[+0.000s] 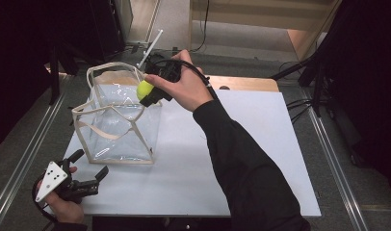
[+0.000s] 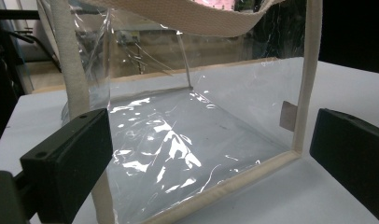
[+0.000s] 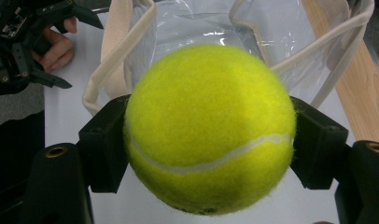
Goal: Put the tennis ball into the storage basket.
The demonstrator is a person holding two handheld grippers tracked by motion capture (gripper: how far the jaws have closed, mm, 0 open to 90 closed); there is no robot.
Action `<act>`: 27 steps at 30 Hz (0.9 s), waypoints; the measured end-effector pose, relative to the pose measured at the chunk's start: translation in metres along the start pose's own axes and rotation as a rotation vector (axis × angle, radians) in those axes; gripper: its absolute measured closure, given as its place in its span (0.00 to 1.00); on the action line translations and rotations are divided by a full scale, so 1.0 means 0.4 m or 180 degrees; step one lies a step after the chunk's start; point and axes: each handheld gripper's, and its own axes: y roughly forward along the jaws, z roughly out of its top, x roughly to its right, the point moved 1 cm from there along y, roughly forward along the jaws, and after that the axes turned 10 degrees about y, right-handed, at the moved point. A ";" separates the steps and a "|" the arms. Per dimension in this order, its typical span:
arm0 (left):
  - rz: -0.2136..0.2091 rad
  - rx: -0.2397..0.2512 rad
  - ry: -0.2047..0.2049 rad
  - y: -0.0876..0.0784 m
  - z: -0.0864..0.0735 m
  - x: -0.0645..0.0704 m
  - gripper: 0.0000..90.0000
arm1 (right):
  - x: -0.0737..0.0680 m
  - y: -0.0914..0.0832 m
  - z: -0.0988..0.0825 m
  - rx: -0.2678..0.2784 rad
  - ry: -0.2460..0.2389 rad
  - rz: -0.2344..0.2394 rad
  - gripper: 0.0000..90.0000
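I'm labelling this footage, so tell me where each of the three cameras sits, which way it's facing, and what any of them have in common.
High view: above the person's side, looking forward and down on the white table; forearms, left gripper, right gripper.
Left gripper view: rides the left gripper, low near the table, facing the clear bag; its jaws stand apart.
Right gripper view: rides the right gripper above the bag's mouth, looking down past the tennis ball clamped in its jaws; the other hand shows.
Shared: all see the bag.
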 end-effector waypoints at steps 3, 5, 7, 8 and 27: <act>0.0001 0.0000 -0.0004 0.000 0.000 0.000 0.00 | -0.004 0.001 0.008 -0.0004 -0.0008 0.0007 0.26; 0.0001 0.0000 -0.0003 -0.001 0.000 0.000 0.00 | -0.006 0.002 0.015 0.0007 -0.0020 -0.0007 0.26; 0.0000 0.0000 -0.0004 0.000 0.000 0.000 0.00 | -0.010 0.003 0.022 0.0015 -0.0024 -0.0008 0.26; -0.0001 0.0000 -0.0002 0.000 0.000 0.000 0.00 | -0.013 0.004 0.029 0.0025 -0.0032 -0.0004 0.26; -0.0001 0.0003 0.0002 -0.001 0.000 -0.001 0.00 | -0.042 0.042 0.071 -0.0004 -0.0133 0.0059 0.26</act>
